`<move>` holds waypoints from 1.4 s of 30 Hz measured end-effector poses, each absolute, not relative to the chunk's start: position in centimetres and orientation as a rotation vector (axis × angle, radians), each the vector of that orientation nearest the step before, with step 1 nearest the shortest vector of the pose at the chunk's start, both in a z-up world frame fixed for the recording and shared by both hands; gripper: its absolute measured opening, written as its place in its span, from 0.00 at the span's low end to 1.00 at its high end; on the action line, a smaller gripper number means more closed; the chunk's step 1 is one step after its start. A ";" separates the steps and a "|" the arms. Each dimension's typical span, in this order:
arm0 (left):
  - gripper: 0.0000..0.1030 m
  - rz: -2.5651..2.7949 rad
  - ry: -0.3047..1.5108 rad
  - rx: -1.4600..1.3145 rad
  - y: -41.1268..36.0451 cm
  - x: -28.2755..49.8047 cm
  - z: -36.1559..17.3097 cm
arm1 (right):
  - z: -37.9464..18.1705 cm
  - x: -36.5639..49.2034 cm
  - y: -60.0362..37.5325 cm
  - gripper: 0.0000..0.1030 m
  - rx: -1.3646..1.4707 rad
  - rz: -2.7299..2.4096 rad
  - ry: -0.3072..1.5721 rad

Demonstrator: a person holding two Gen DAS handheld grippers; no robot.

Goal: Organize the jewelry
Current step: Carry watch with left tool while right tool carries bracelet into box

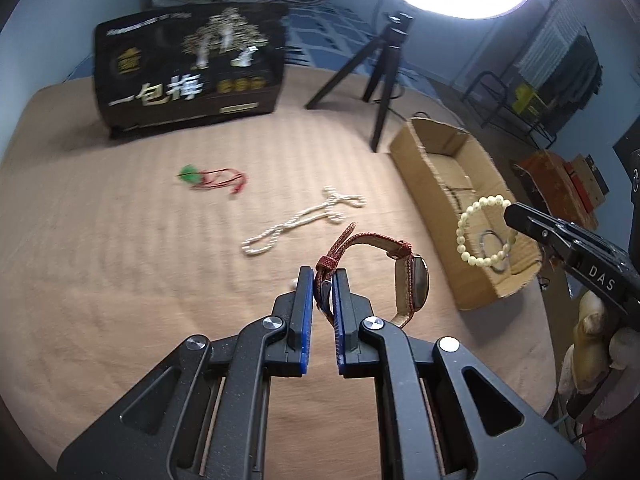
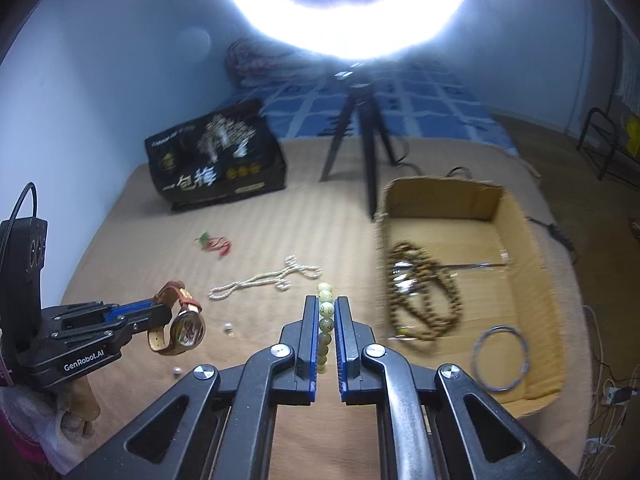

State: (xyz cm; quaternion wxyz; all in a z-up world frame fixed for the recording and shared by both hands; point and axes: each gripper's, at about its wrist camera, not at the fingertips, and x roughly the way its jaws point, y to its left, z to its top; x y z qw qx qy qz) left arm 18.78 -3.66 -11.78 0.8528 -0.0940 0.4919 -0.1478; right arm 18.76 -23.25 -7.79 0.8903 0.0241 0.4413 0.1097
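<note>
Writing: "DAS" on my right tool (image 1: 516,216), "GenRobot.AI" on my left tool (image 1: 323,276)
Left tool: clamped on red woven watch strap (image 1: 352,240)
Right tool: clamped on pale round-bead bracelet (image 1: 480,232)
Cardboard box (image 2: 532,264): brown bead strand (image 2: 424,300)

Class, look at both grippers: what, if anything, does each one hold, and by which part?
The left gripper holds the watch by its strap. The right gripper holds the pale bead bracelet, its fingers clamped on a few beads.

The black bag (image 1: 188,72) at the back of the mat bears large pale characters "一包梅"; its smaller print is too blurred to read. "DAS" stands on the right gripper (image 1: 510,213). "GenRobot.AI" stands on the left gripper (image 2: 160,314).
</note>
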 end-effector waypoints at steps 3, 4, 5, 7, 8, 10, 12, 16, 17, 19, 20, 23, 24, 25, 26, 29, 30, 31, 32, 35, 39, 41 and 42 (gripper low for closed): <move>0.07 -0.331 1.027 -0.185 -5.3 19.0 -11.3 | -7.2 18.6 -25.2 0.05 0.064 0.206 0.900; 0.07 -0.342 1.024 -0.185 -6.0 19.2 -11.1 | -7.1 18.6 -25.7 0.05 0.066 0.199 0.895; 0.07 -0.347 1.023 -0.183 -6.5 19.3 -11.0 | -6.9 18.6 -26.4 0.05 0.068 0.189 0.888; 0.07 -0.369 1.024 -0.182 -7.9 19.6 -10.8 | -6.8 18.4 -27.4 0.05 0.069 0.176 0.880; 0.07 -0.375 1.024 -0.182 -8.3 19.7 -10.7 | -6.7 18.3 -27.9 0.05 0.071 0.166 0.877; 0.07 -0.393 1.021 -0.177 -9.7 19.9 -10.6 | -6.7 18.5 -29.2 0.05 0.080 0.147 0.872; 0.07 -0.406 1.015 -0.167 -10.9 20.0 -10.4 | -6.7 18.8 -30.1 0.05 0.082 0.131 0.868; 0.07 -0.435 1.015 -0.167 -13.4 20.4 -10.4 | -6.8 19.4 -31.7 0.05 0.081 0.105 0.857; 0.07 -0.439 1.014 -0.166 -13.8 20.4 -10.4 | -6.9 19.6 -32.1 0.05 0.085 0.101 0.857; 0.07 -0.453 1.009 -0.159 -15.2 20.7 -10.3 | -7.1 20.1 -32.8 0.05 0.084 0.094 0.858; 0.07 -0.458 1.006 -0.154 -15.8 20.9 -10.3 | -7.3 20.4 -33.1 0.05 0.084 0.090 0.860; 0.07 -0.471 1.005 -0.151 -17.2 21.2 -10.3 | -7.8 21.0 -33.8 0.05 0.083 0.081 0.865; 0.07 -0.477 1.006 -0.155 -17.7 21.4 -10.4 | -8.1 21.4 -34.1 0.05 0.085 0.075 0.867; 0.07 -0.481 1.007 -0.156 -18.1 21.5 -10.5 | -8.2 21.5 -34.2 0.05 0.085 0.073 0.868; 0.07 -0.486 1.008 -0.154 -18.6 21.7 -10.6 | -8.5 21.8 -34.4 0.05 0.088 0.069 0.871; 0.07 -0.496 1.011 -0.136 -19.9 22.0 -11.1 | -9.1 22.4 -35.0 0.05 0.098 0.064 0.878; 0.07 -0.497 1.013 -0.134 -20.1 22.0 -11.3 | -9.3 22.6 -35.2 0.05 0.101 0.062 0.881; 0.07 -0.502 1.019 -0.131 -20.5 22.1 -11.6 | -9.6 22.8 -35.3 0.05 0.102 0.059 0.883; 0.07 -0.506 1.023 -0.128 -20.9 22.2 -11.8 | -9.9 23.0 -35.5 0.05 0.105 0.057 0.888; 0.07 -0.513 1.032 -0.114 -21.7 22.2 -12.3 | -10.5 23.5 -35.7 0.05 0.110 0.054 0.897; 0.07 -0.515 1.044 -0.100 -22.6 22.5 -13.2 | -11.2 23.9 -36.2 0.05 0.123 0.048 0.907; 0.07 -0.518 1.047 -0.095 -22.8 22.5 -13.5 | -11.6 24.1 -36.4 0.05 0.131 0.047 0.914; 0.07 -0.520 1.047 -0.092 -22.9 22.4 -13.6 | -11.7 24.1 -36.5 0.05 0.132 0.047 0.916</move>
